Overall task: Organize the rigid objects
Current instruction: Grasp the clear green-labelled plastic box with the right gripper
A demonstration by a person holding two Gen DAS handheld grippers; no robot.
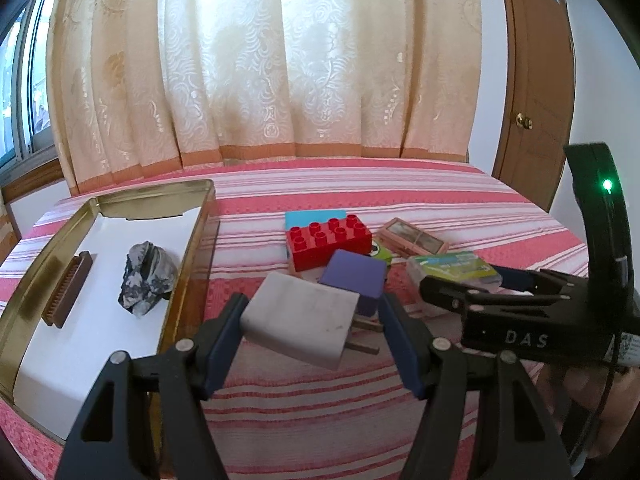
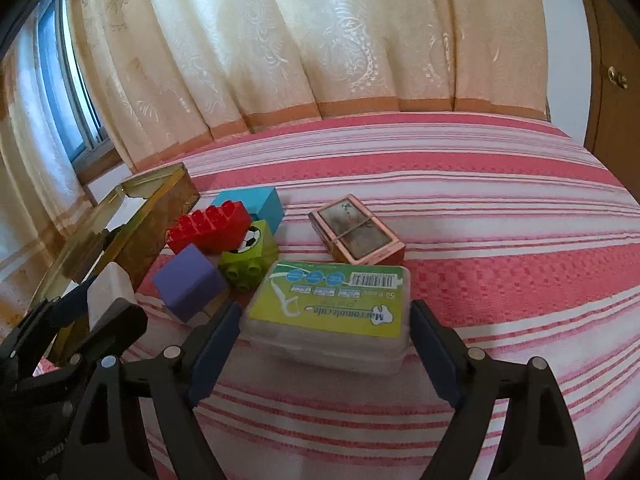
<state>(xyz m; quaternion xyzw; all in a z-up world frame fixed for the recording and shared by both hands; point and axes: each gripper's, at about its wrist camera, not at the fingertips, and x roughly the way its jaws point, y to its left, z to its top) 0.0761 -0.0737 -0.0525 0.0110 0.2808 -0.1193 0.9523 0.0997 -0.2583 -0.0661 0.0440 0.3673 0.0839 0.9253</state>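
Observation:
My left gripper (image 1: 312,336) is open around a white plug adapter (image 1: 300,324) lying on the striped cloth; only its left pad looks close to it. My right gripper (image 2: 324,344) is open, its pads on either side of a clear plastic box with a green label (image 2: 332,312). That box also shows in the left wrist view (image 1: 456,270). A gold tin tray (image 1: 192,240) to the left holds a brown comb (image 1: 68,288) and a grey stone (image 1: 146,278). A red brick (image 1: 328,242), purple block (image 1: 354,278), blue block (image 2: 256,204), green brick (image 2: 250,256) and a card pack (image 2: 356,232) lie between.
The pink striped cloth (image 2: 500,240) covers the whole surface. A cream curtain (image 1: 260,60) hangs behind it, a window (image 1: 24,80) at far left, a wooden door (image 1: 536,80) at right. The right gripper's body (image 1: 540,320) sits just right of the left gripper.

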